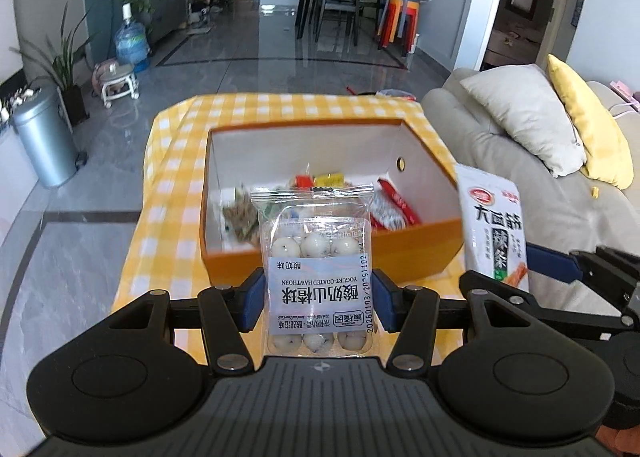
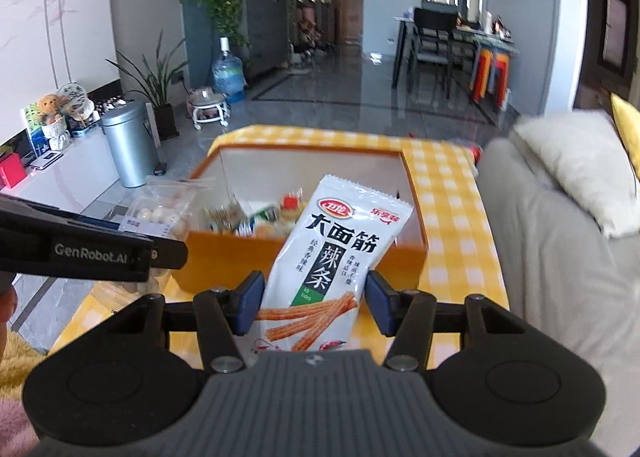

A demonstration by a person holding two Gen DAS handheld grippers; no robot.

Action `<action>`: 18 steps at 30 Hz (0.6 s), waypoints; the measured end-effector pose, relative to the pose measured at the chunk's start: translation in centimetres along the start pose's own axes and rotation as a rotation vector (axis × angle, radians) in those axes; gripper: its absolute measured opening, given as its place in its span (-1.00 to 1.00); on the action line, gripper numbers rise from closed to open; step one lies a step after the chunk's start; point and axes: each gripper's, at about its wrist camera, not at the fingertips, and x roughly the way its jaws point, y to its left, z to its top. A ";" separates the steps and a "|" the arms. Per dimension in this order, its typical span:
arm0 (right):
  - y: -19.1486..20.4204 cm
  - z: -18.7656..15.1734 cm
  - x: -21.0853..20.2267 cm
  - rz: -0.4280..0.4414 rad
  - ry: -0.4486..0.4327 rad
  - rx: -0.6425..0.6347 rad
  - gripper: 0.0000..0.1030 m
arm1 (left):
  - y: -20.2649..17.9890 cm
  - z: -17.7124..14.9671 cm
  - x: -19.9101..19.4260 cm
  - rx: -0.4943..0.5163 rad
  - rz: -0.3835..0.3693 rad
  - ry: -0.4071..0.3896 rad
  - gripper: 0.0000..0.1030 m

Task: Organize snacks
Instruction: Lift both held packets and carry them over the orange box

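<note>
The orange box (image 1: 332,253) stands open at the top, so a gripper can pass in from above. Loose snack packets (image 1: 384,203) crowd its near floor; the far part by the white wall is bare. The box's near wall bars a low, level approach. A sofa (image 1: 500,145) stands close on the right. Left of the checked table (image 1: 168,185), floor lies open as far as the grey bin (image 1: 44,141).
</note>
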 end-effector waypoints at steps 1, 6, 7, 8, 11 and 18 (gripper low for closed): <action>-0.1 0.5 0.1 0.004 -0.005 -0.008 0.03 | 0.0 0.4 0.1 0.009 -0.002 -0.003 0.20; -0.1 3.0 1.3 0.027 -0.033 -0.070 0.03 | -0.3 2.9 0.5 0.064 -0.006 -0.015 0.20; -0.1 3.5 1.7 0.032 -0.038 -0.084 0.03 | -0.3 3.6 0.7 0.078 -0.003 -0.017 0.20; 0.0 4.1 2.0 0.036 -0.041 -0.098 0.03 | -0.4 4.1 0.9 0.087 -0.001 -0.019 0.20; -0.2 5.6 3.1 0.043 -0.048 -0.133 0.03 | 0.0 5.8 1.7 0.102 -0.004 -0.019 0.20; -1.2 8.5 7.2 0.019 -0.022 -0.196 0.03 | 1.2 9.5 5.0 0.131 0.040 0.012 0.20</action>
